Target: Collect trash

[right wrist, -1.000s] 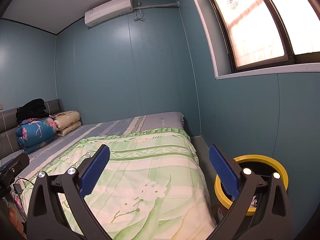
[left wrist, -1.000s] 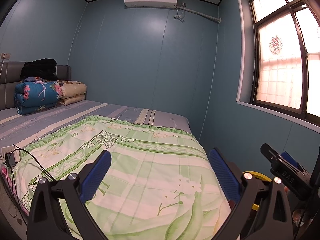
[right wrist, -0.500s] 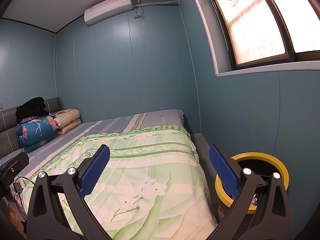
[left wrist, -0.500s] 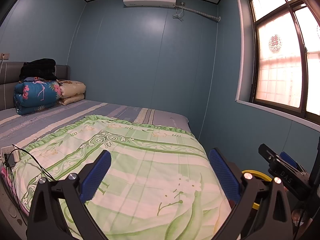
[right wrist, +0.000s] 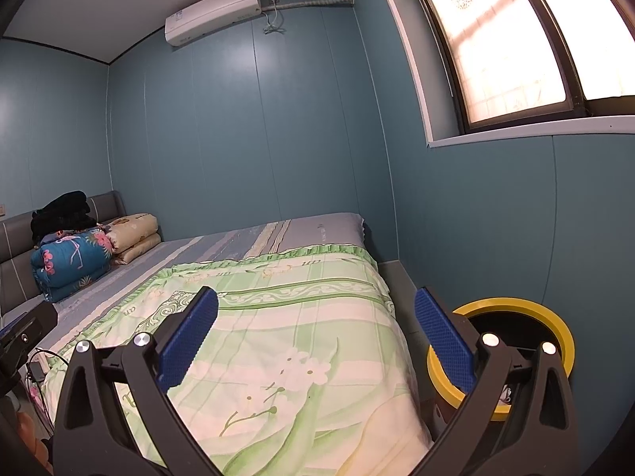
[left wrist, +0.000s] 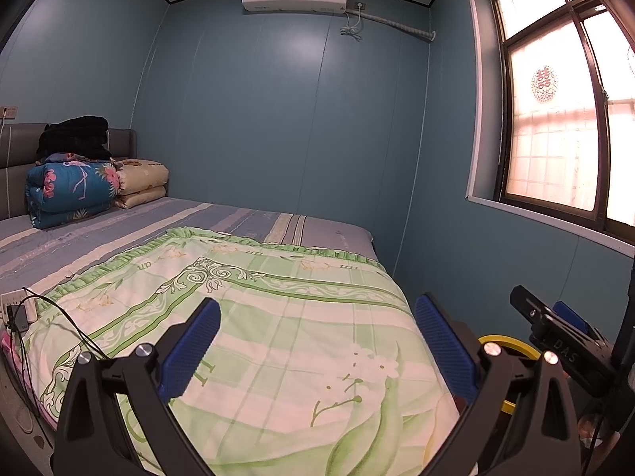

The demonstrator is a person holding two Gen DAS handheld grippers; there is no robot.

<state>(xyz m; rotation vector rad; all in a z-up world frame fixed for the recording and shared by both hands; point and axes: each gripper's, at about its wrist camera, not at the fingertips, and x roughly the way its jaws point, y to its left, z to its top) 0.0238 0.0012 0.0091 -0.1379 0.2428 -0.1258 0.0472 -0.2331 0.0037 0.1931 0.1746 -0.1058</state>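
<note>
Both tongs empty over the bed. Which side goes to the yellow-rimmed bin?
Right, probably. The bin sits just beside the right tongs; from the left tongs only a sliver of rim shows.

- We see our left gripper (left wrist: 317,347) with its blue pads spread wide and nothing between them, above a green floral blanket (left wrist: 278,337) on the bed.
- Our right gripper (left wrist: 555,329) shows at the right edge; its jaw state is unclear.
- A yellow-rimmed bin (left wrist: 512,347) sits beside the bed, partly hidden.
- Folded quilts (left wrist: 75,190) lie by the headboard.
</note>
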